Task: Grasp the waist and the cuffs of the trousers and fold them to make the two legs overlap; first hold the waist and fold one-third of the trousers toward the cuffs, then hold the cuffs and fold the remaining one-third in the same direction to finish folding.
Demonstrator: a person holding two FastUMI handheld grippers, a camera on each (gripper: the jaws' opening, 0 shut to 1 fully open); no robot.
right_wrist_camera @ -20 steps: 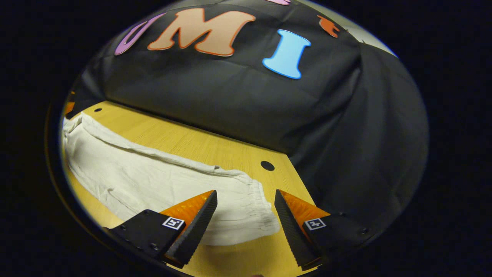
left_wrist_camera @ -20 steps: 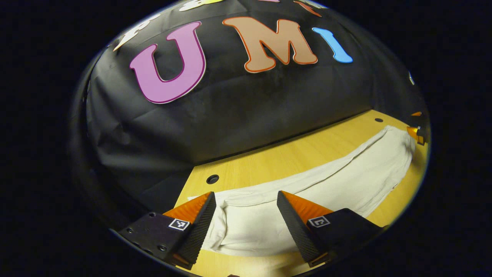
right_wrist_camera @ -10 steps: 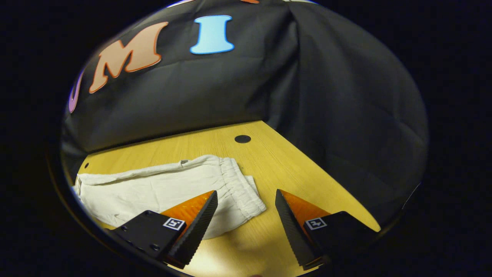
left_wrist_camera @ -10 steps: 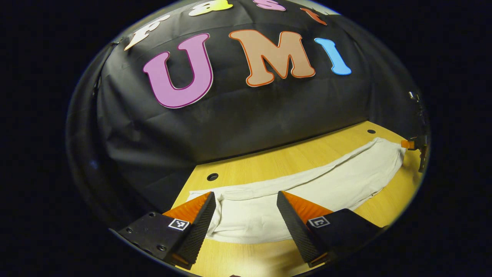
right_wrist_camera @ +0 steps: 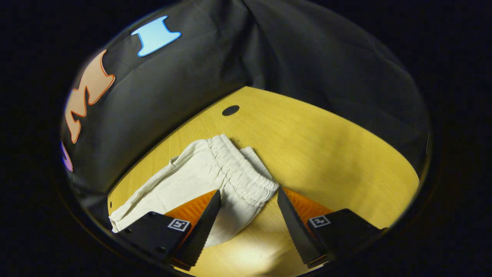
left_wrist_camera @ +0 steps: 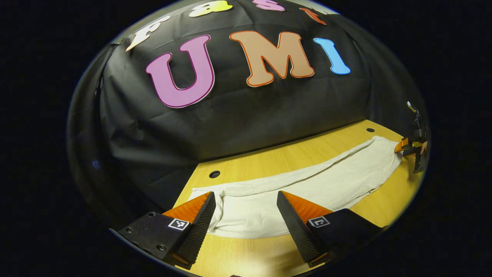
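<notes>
White trousers [left_wrist_camera: 307, 188] lie in one long strip on the wooden table [left_wrist_camera: 276, 161]. Their cuff end [left_wrist_camera: 246, 215] sits between the fingers of my left gripper [left_wrist_camera: 246, 209], which is open and holds nothing. Far off at the right in the left gripper view, the right gripper [left_wrist_camera: 407, 148] is at the waist end. In the right gripper view the gathered elastic waistband [right_wrist_camera: 242, 171] runs down toward my right gripper [right_wrist_camera: 249, 209]. It is open, and its fingers straddle the waistband's near corner without pressing on it.
Round holes mark the table top near the back wall [left_wrist_camera: 214, 174] [left_wrist_camera: 370, 130] [right_wrist_camera: 230, 110]. Bare wood [right_wrist_camera: 330, 146] lies to the right of the waistband. Black cloth walls close in the table at the back and sides.
The right gripper has swung round to face the waistband end-on and come closer to it. The left gripper has drawn back slightly from the cuffs. Both stayed open.
</notes>
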